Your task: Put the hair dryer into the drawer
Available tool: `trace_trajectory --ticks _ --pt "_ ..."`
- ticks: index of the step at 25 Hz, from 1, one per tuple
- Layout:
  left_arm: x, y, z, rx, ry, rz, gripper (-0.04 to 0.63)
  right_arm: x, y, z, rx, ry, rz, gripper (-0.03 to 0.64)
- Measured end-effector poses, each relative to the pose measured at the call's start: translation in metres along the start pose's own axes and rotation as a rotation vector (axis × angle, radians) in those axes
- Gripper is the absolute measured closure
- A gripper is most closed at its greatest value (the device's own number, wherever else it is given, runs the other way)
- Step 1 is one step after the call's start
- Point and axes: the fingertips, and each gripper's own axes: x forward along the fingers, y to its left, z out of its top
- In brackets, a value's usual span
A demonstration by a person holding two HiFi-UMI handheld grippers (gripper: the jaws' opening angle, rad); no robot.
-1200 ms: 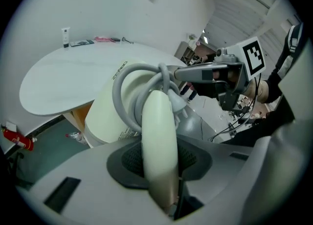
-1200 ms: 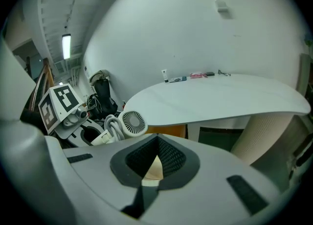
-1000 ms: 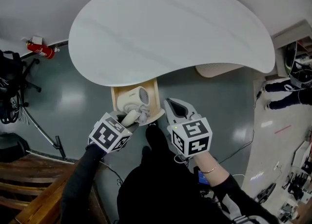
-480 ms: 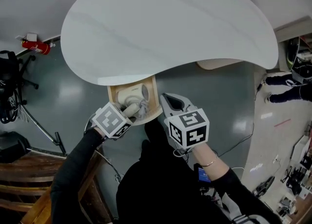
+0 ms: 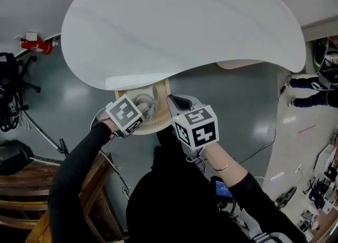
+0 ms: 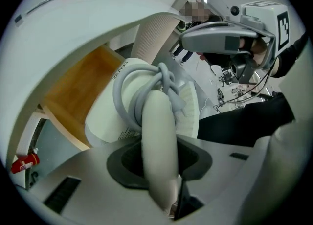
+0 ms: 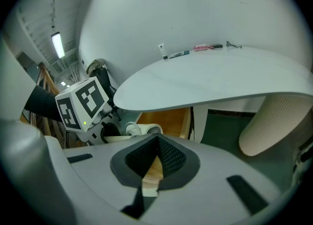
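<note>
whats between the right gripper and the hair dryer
Only the drawer's wooden side wall: in the head view the right gripper sits just outside it, the hair dryer inside.

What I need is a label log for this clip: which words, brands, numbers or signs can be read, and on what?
No text here reads clearly enough to quote.
hair dryer: dark print on its body, too blurred to read.
fire extinguisher: label too small to read.
tube on the table: print too small to read.
marker cubes: black-and-white square patterns only, no words.
</note>
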Motion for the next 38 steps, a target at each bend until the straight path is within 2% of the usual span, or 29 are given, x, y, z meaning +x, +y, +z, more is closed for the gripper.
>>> trace_trajectory --ticks 4,7,13,25,34,38 --pt "0.015 0.005 -0.004 0.022 0.053 0.001 0.465 0.006 -0.005 -0.005 0.010 0.023 -0.003 0.615" --pt "0.026 0.008 -0.010 0.007 0.114 -0.003 0.465 0.011 -0.010 -0.008 0.017 0.036 -0.005 0.615" --pt "0.048 0.018 -0.007 0.026 0.153 0.021 0.465 0.017 -0.016 -0.014 0.012 0.065 -0.006 0.615" --pt "0.085 0.042 0.005 0.087 0.139 0.123 0.465 0.021 -0.022 -0.016 0.003 0.091 -0.011 0.615" --pt "0.099 0.057 0.012 0.060 0.091 0.173 0.465 0.028 -0.024 -0.026 0.002 0.124 -0.019 0.615" --pt "0.102 0.062 0.020 0.074 0.066 0.205 0.465 0.030 -0.025 -0.027 0.001 0.130 -0.017 0.615"
